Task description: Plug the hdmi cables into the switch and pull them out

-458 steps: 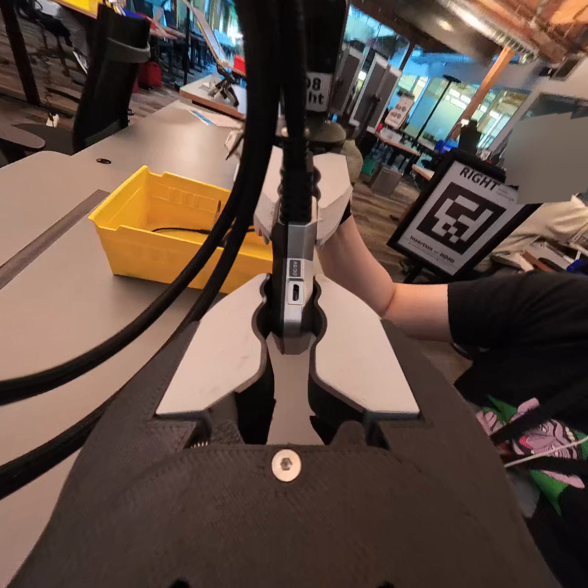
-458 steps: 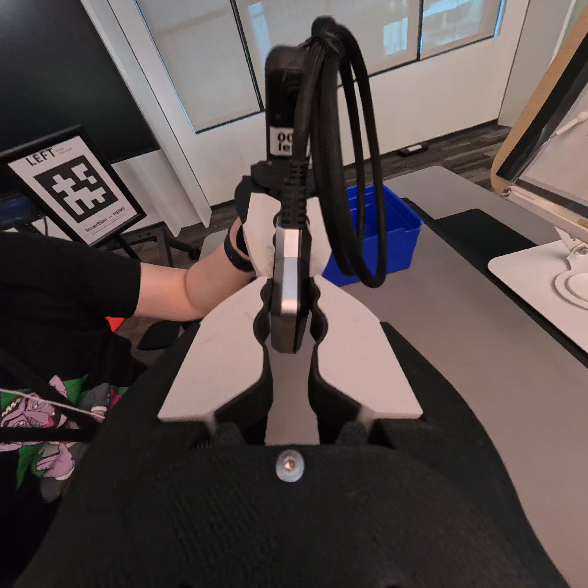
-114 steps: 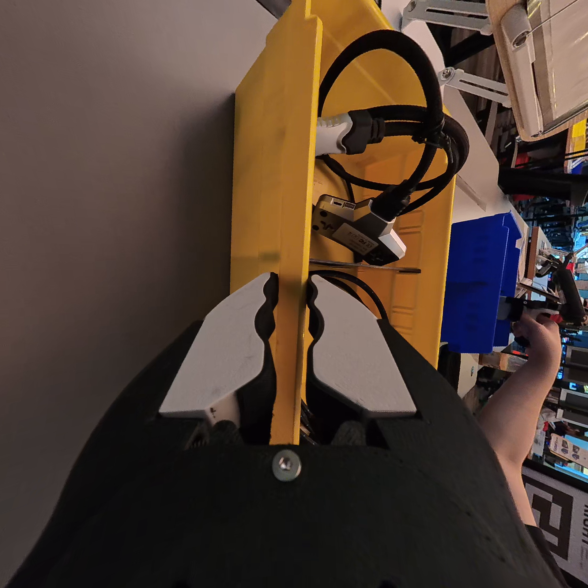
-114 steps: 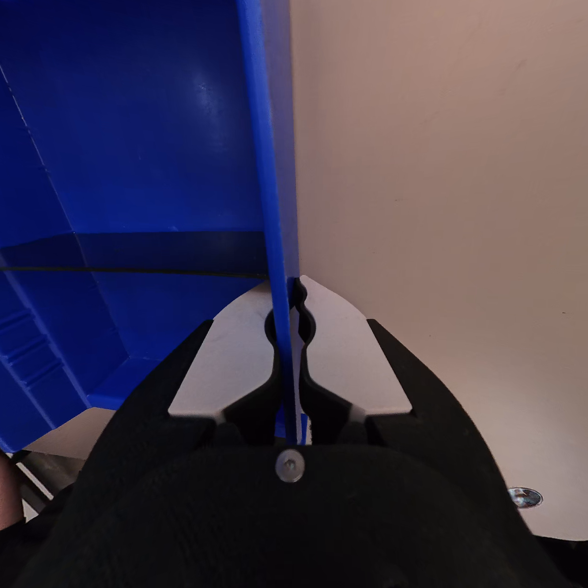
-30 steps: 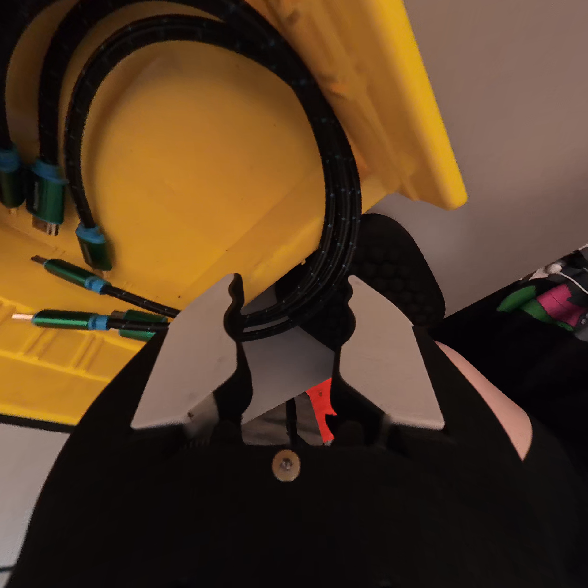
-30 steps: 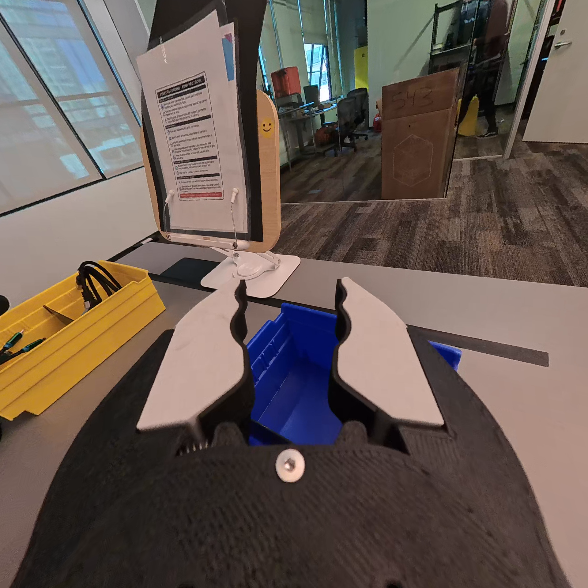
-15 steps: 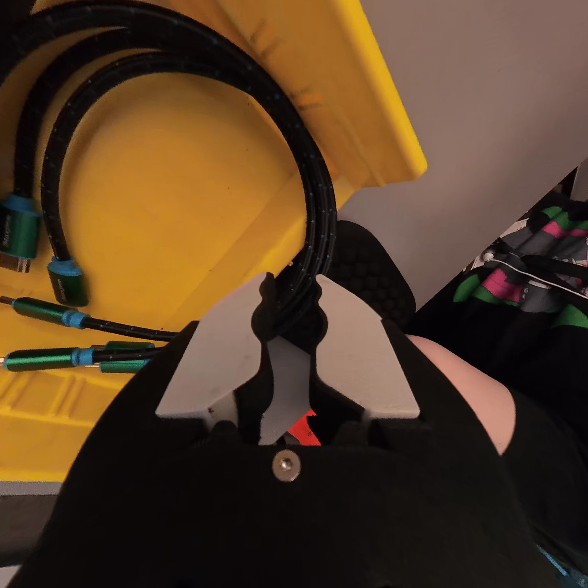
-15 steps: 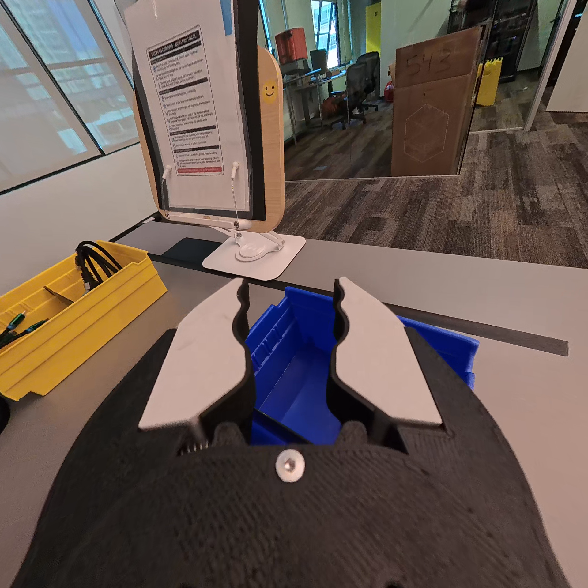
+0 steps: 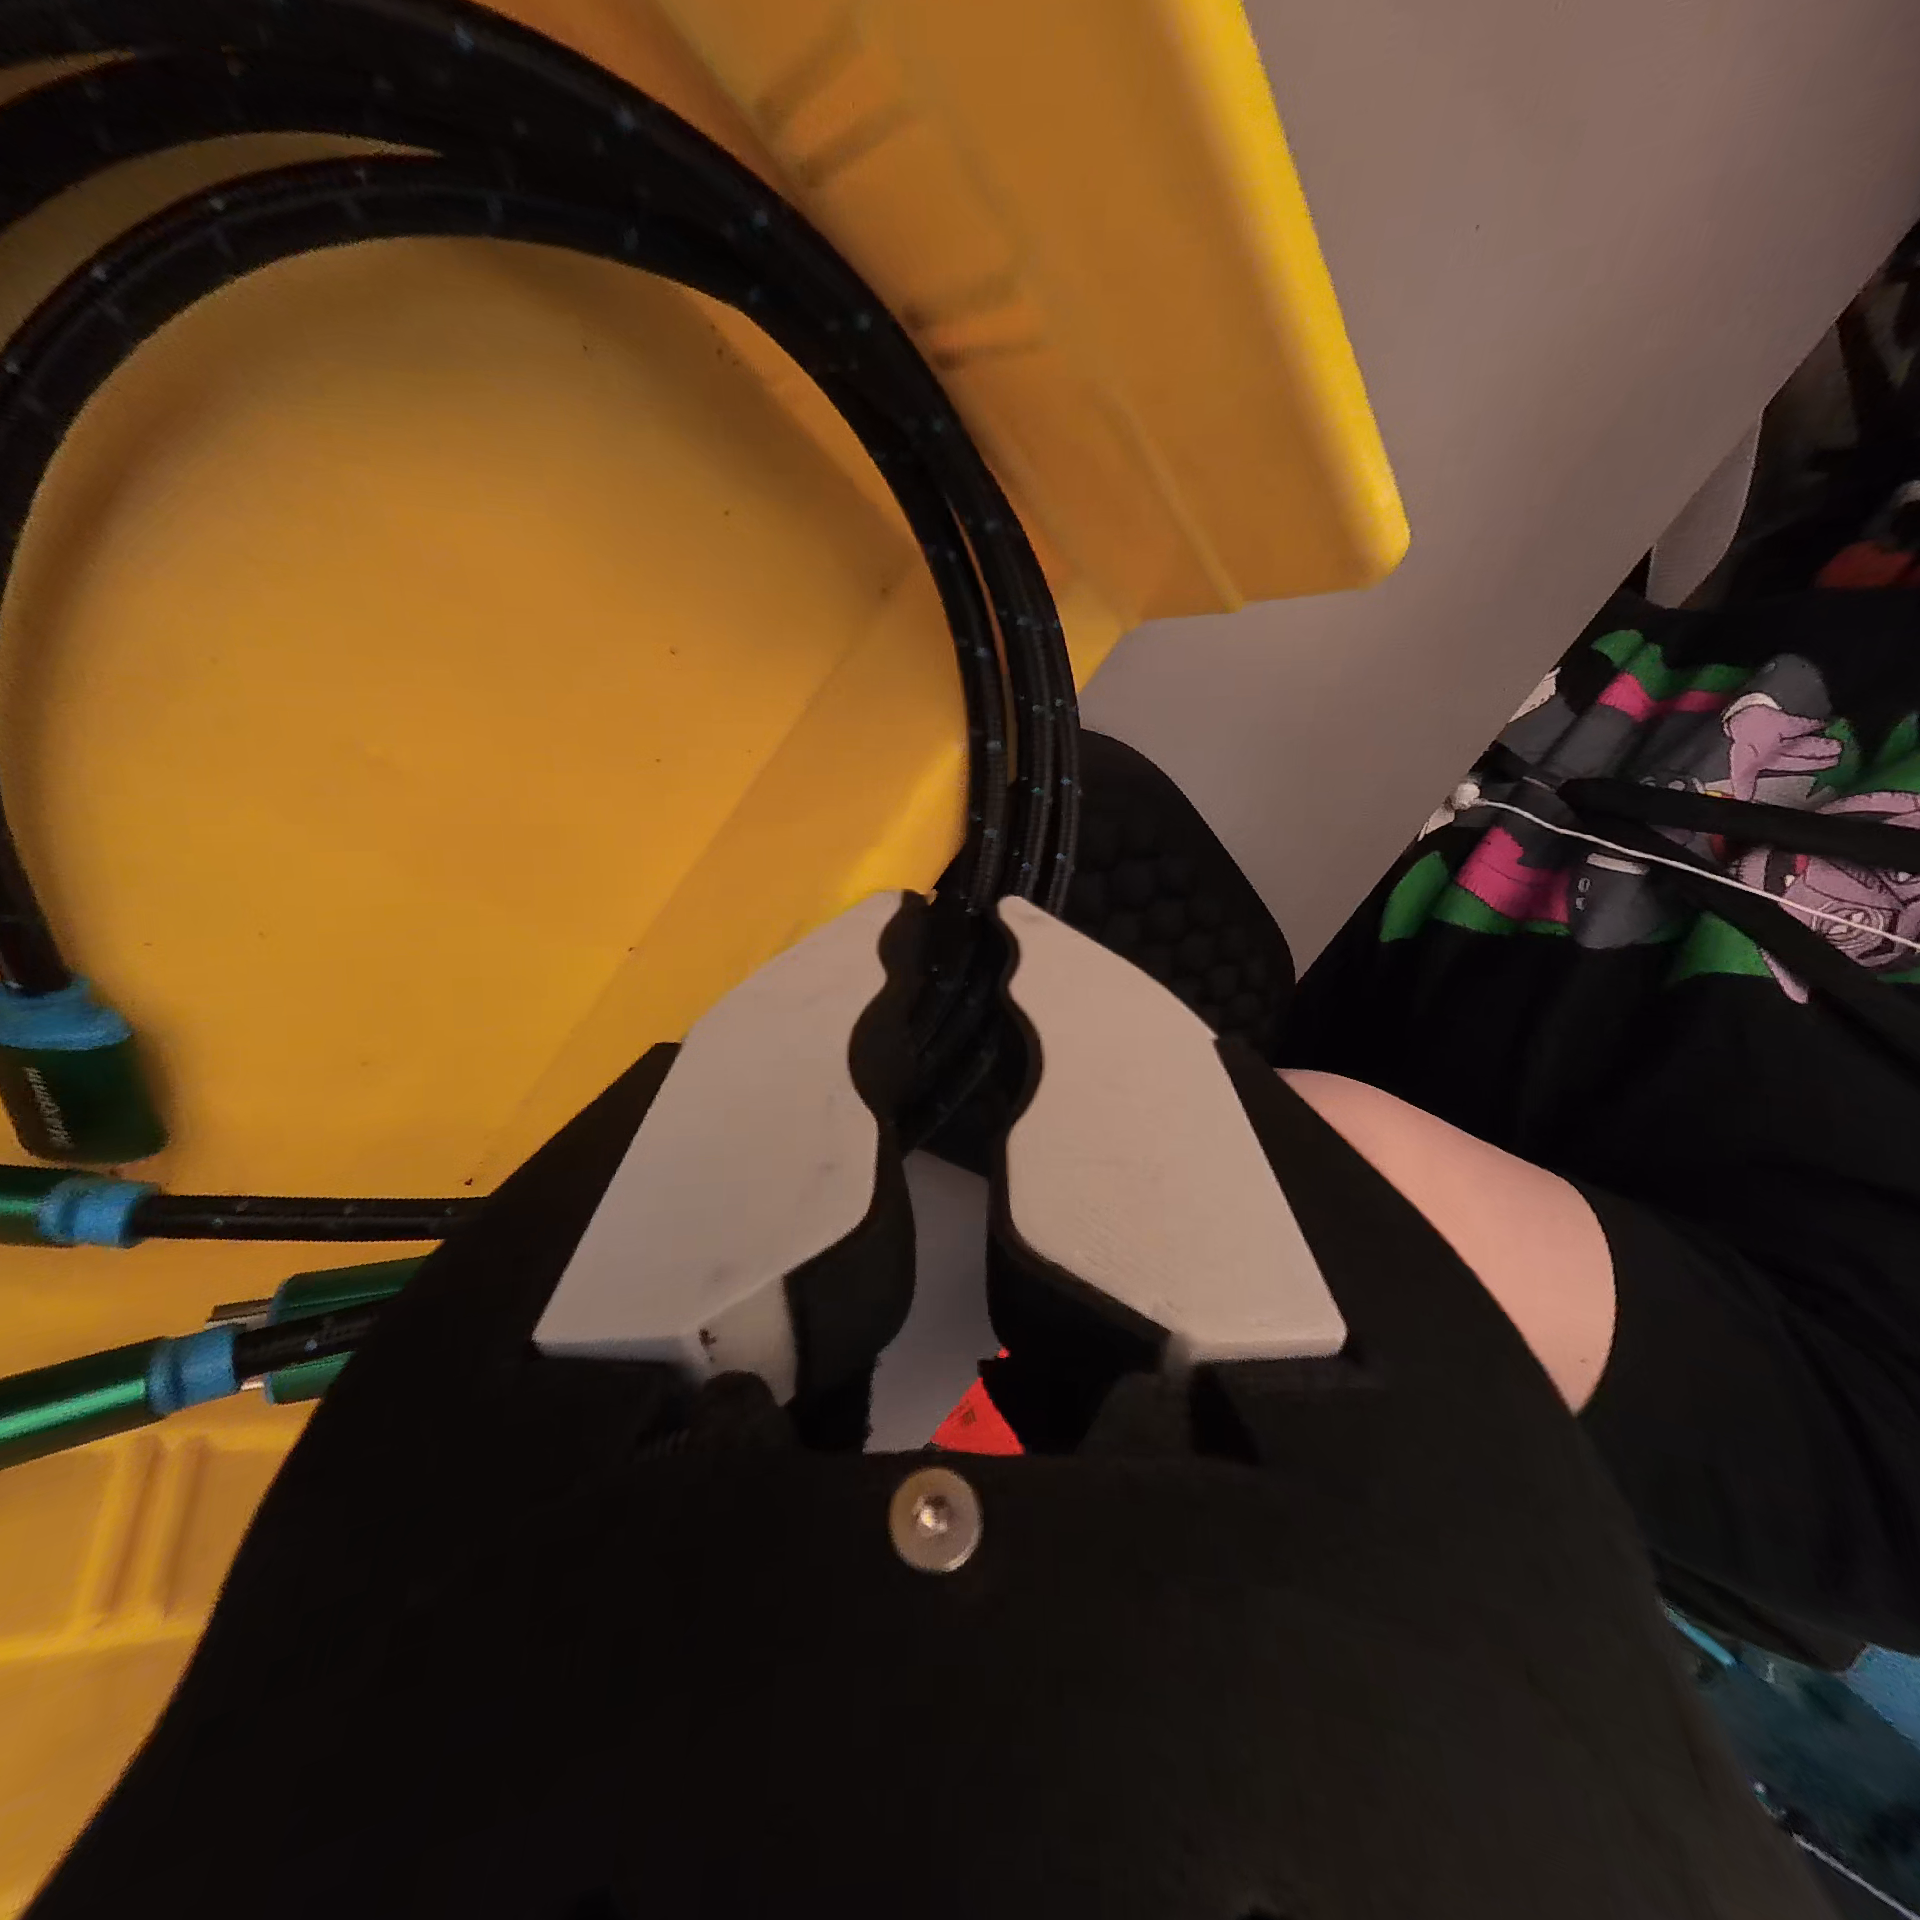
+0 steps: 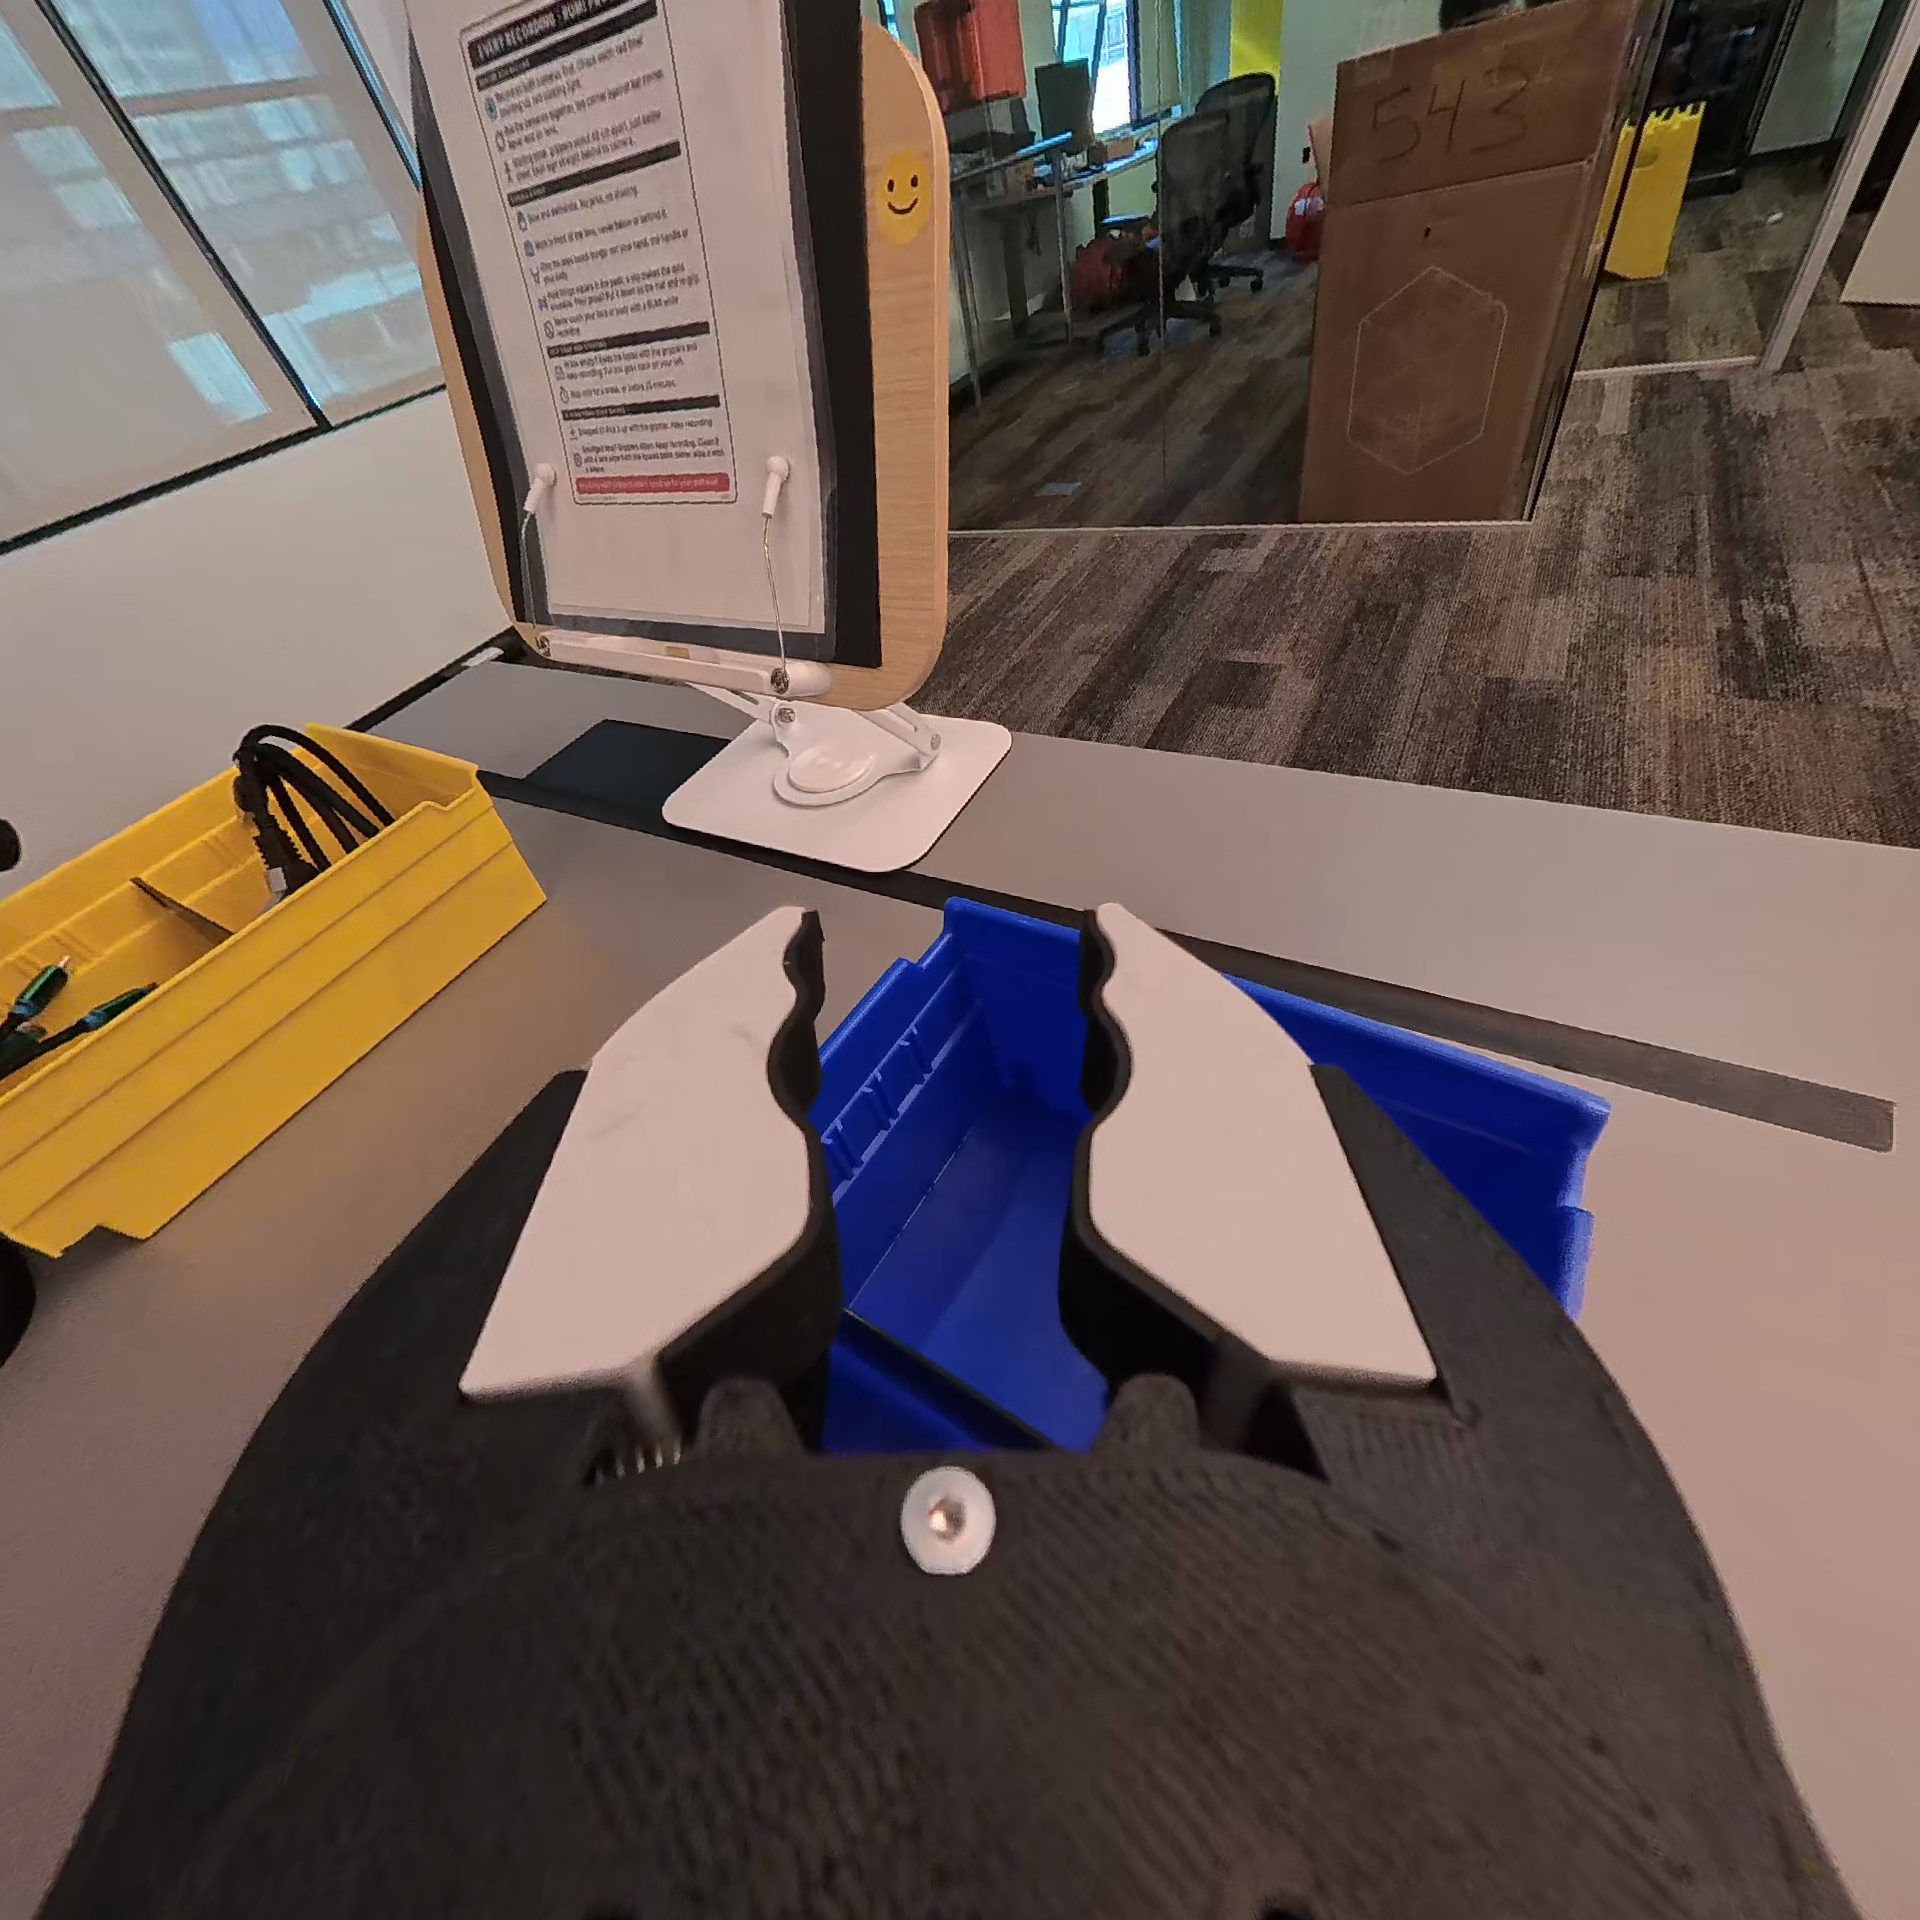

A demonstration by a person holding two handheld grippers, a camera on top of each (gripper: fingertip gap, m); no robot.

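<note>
Left wrist view: left tongs (image 9: 951, 920) clamp two cable strands (image 9: 1013, 665) | right tongs (image 10: 948, 940) agape

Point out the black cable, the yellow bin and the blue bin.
black cable (image 9: 790, 343), left wrist view, on the braided loop above the shut fingers.
yellow bin (image 9: 416, 623), left wrist view, on its bare floor inside the loop.
blue bin (image 10: 1444, 1081), right wrist view, on its far right wall.

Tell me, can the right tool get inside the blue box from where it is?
Probably yes. The right tool hangs open and empty just above the blue box, whose top is open, with nothing in between.
</note>
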